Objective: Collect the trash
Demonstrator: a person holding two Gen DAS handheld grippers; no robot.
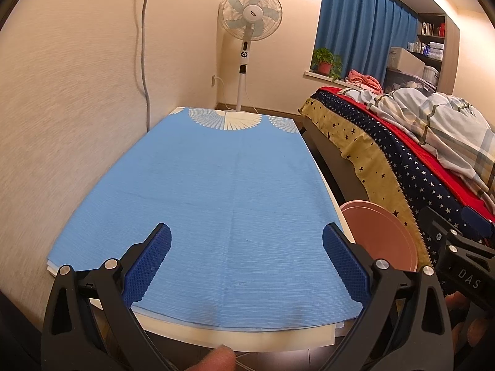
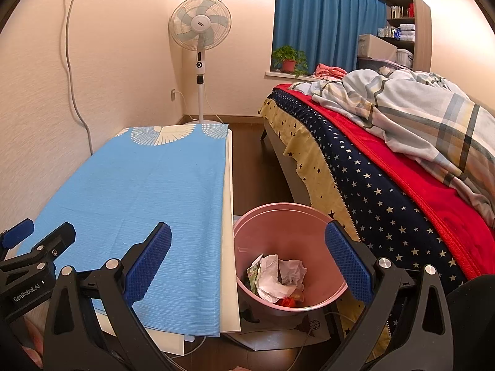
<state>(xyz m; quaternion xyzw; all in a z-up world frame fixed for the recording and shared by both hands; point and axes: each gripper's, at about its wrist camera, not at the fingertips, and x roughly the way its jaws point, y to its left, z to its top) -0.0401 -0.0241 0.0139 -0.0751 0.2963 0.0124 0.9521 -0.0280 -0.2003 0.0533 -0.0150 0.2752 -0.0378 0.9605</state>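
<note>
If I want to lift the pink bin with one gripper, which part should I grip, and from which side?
Probably the pink bin rim on its near side, from above: one finger inside, one outside. The wall is thin and the top open; table and bed crowd its sides.

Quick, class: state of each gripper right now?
Left gripper: open, holding nothing, above the blue cloth.
Right gripper: open, holding nothing, above the pink bin.

Right claw (image 2: 247,259) spread wide above pink bin (image 2: 263,225), crumpled trash (image 2: 278,278) inside.
</note>
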